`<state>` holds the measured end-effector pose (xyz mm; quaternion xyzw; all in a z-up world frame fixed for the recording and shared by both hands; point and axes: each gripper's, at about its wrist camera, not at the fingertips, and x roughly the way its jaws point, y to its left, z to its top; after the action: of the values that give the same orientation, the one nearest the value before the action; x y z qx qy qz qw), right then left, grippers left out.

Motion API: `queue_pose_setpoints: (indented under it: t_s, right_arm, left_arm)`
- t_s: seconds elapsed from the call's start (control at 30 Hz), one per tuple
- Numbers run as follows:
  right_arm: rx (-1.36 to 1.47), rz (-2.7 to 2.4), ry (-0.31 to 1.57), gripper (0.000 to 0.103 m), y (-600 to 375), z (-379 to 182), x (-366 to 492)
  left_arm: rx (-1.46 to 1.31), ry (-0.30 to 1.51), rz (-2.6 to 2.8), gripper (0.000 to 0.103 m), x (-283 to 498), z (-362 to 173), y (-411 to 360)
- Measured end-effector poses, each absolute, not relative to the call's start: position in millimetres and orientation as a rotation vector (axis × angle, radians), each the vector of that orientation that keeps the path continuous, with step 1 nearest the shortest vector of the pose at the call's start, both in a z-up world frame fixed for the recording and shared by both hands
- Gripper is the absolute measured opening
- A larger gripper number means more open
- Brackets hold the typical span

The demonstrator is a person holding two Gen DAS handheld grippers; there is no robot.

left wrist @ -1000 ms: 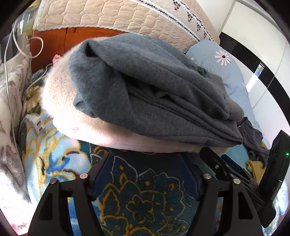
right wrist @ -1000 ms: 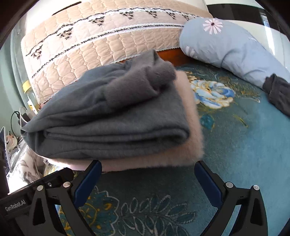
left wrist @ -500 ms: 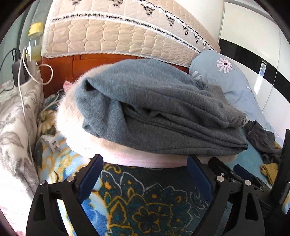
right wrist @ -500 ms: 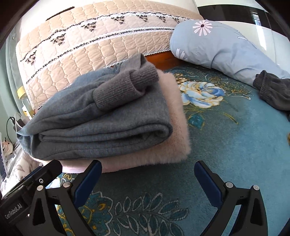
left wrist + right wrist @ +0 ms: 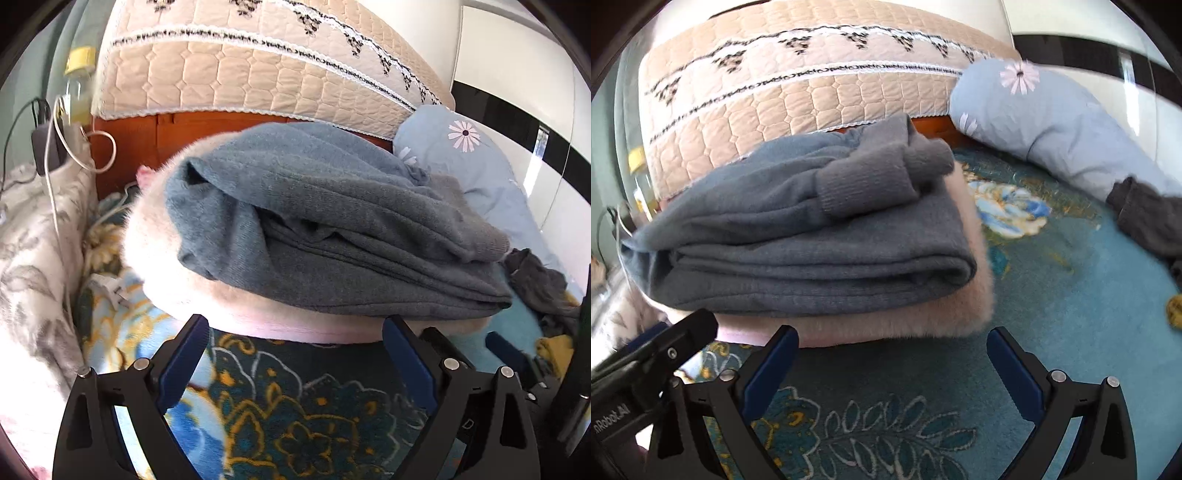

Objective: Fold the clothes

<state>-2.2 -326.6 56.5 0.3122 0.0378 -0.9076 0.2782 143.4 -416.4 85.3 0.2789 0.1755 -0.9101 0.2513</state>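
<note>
Straight ahead of the left gripper [image 5: 293, 345], its jaws gaping with nothing between, the folded grey sweater [image 5: 332, 236] is lying crosswise atop a pink fleece [image 5: 221, 306]. Before the right gripper [image 5: 892, 347], likewise spread and empty, the stack is sitting ahead-left, so the left is nearer.

Your sweater [image 5: 332, 229] lies folded on top of the fleece [image 5: 229, 310], both on the blanket [image 5: 1052, 332], w/ a cuff [image 5: 864, 184] lying across the sweater's top. Headboard [image 5: 258, 66] stands right behind the stack. Pillow [image 5: 1052, 122] sits to the stack's right, against the headboard; dark garment [image 5: 1145, 218] lies in front of the pillow, well apart from the stack. Left of the stack: plug [image 5: 107, 291] on the blanket, cable [image 5: 59, 155] above it. Your left gripper [image 5: 291, 332] and right gripper [image 5: 892, 339] sit just before the stack's near edge, side by side, nothing btw the fingers of either.
</note>
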Motion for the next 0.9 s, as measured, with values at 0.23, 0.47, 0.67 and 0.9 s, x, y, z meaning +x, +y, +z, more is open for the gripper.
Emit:
queue_pose_setpoints:
  t_s: [0.23,0.47,0.67,0.9]
  right_arm:
    - [0.854,-2.430,0.106,0.103,-325,57,-2]
    - [0.878,-2.424,0.115,0.103,-326,52,-4]
    - [0.888,-2.428,0.138,0.103,-329,49,-6]
    - [0.894,-2.437,0.156,0.103,-332,49,-2]
  left_arm:
    - [0.775,0.523,-2.477,0.095,143,80,-414]
    - [0.793,0.540,-2.476,0.095,139,76,-416]
    - [0.813,0.555,-2.476,0.095,137,72,-419]
    - [0.822,0.544,-2.479,0.095,135,70,-421]
